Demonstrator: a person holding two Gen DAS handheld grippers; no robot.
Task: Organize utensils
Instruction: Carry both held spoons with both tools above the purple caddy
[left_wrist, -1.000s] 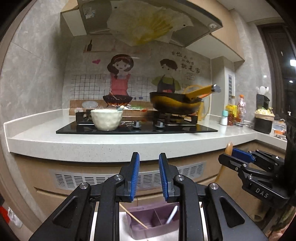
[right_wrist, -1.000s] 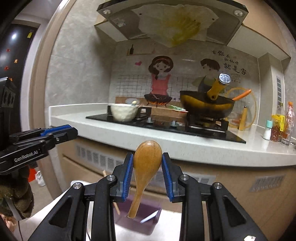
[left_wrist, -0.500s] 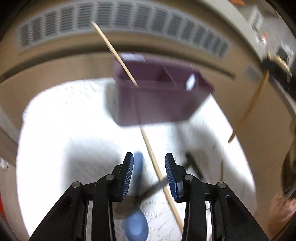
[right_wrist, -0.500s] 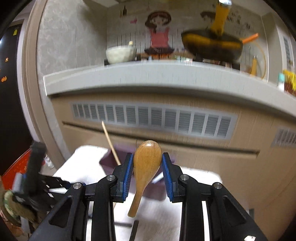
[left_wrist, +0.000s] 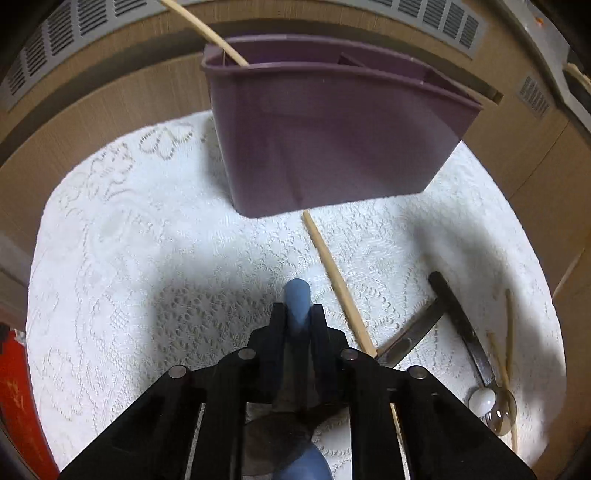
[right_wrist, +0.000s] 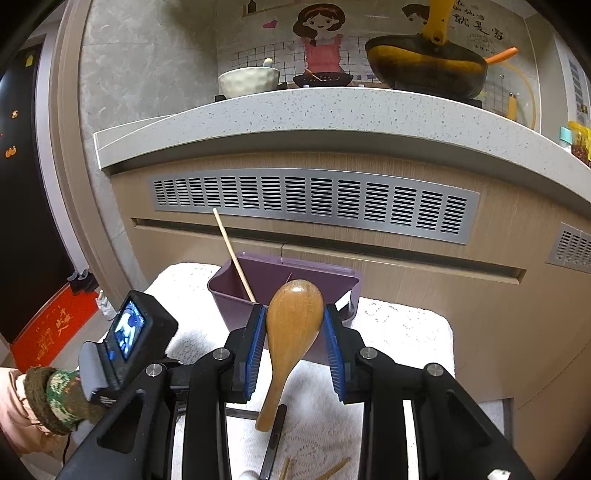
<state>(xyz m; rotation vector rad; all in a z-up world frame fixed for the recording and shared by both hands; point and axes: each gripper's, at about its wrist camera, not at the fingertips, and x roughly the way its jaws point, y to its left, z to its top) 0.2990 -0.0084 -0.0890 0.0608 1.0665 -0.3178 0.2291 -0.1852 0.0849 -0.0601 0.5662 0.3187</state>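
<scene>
My left gripper (left_wrist: 297, 314) is shut on the handle of a blue spoon (left_wrist: 297, 301), low over the white lace cloth (left_wrist: 147, 258). A purple divided utensil box (left_wrist: 332, 136) stands beyond it with one wooden chopstick (left_wrist: 207, 27) leaning in its left compartment. Another chopstick (left_wrist: 338, 284) lies on the cloth. My right gripper (right_wrist: 294, 332) is shut on a wooden spoon (right_wrist: 291, 332), bowl up, held above the cloth in front of the box (right_wrist: 280, 284).
Dark metal utensils (left_wrist: 458, 325), a metal spoon (left_wrist: 500, 410) and loose chopsticks (left_wrist: 508, 332) lie at the cloth's right. A wooden cabinet front with a vent grille (right_wrist: 314, 199) stands behind the box, under a counter (right_wrist: 332, 110) carrying a bowl and a wok.
My left gripper dropped from facing the stove to the cloth and closed on the blue spoon. My right gripper lowered toward the box, still holding the wooden spoon.
</scene>
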